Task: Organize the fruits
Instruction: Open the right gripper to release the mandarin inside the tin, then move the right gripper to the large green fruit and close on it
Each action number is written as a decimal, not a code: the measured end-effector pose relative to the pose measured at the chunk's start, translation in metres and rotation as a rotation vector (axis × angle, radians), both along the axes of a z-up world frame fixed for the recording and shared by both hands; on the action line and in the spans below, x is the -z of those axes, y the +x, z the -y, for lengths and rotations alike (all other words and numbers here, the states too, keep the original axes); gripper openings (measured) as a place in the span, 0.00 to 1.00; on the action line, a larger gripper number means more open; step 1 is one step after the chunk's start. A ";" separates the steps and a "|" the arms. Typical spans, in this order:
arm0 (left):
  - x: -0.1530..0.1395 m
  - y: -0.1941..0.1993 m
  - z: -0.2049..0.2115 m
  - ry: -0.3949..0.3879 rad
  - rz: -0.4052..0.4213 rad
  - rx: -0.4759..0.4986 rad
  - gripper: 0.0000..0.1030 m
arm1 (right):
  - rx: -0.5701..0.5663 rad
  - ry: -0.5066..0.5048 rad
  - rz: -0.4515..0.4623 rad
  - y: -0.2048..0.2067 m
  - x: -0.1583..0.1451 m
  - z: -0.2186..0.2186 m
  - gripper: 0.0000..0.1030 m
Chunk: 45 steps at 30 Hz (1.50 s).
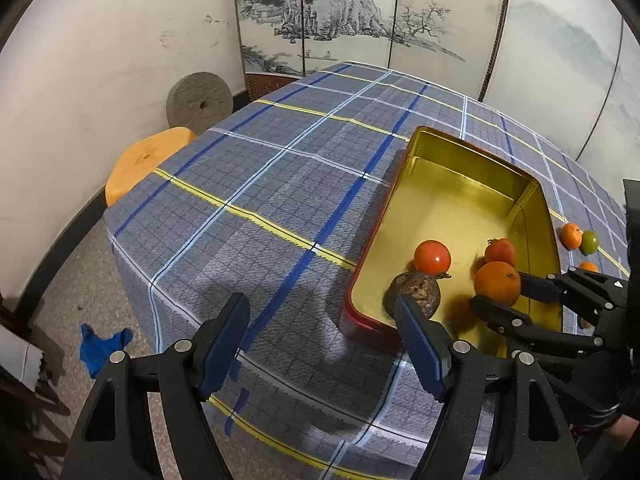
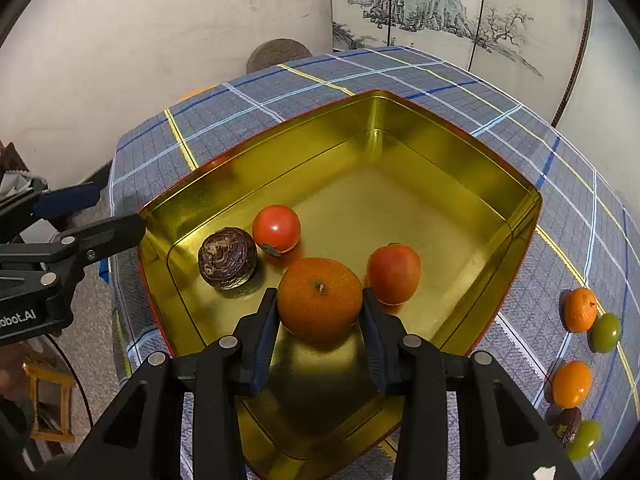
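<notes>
Each hand-held gripper is matte black plastic with triangular cut-outs in its arms and round silver screws at the joints. The left hand-held gripper [image 1: 324,344] and right hand-held gripper [image 2: 320,312] carry dark blue ribbed pads. White lettering ending "obot.AI" marks the left one's side.

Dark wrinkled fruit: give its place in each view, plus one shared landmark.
Left wrist: dark fruit lower middle-right, in the tin's near corner, behind the left gripper's right fingertip.
Right wrist: dark fruit left of centre, in the tin.
Landmark: glossy tomato beside it.
</notes>
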<state>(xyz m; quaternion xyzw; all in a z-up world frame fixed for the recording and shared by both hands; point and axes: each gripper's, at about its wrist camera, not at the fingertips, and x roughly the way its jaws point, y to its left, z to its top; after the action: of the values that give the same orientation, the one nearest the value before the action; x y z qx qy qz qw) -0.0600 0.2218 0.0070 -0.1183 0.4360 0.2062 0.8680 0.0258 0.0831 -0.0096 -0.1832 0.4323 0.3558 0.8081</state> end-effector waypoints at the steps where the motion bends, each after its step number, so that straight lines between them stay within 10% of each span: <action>1: 0.000 0.000 0.000 -0.001 0.000 0.000 0.73 | -0.002 -0.006 0.005 -0.001 0.000 -0.001 0.37; 26: -0.013 0.007 0.027 0.003 0.020 0.071 0.73 | 0.009 0.079 0.044 -0.012 -0.024 0.019 0.46; 45: -0.017 0.040 0.118 -0.003 0.020 0.307 0.73 | 0.436 0.104 0.088 -0.003 -0.030 0.221 0.46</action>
<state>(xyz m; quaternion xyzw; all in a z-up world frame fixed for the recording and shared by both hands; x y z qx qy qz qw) -0.0205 0.1037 0.0244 -0.0535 0.4408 0.0692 0.8933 0.0229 -0.1379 0.0207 -0.0589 0.4068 0.1864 0.8924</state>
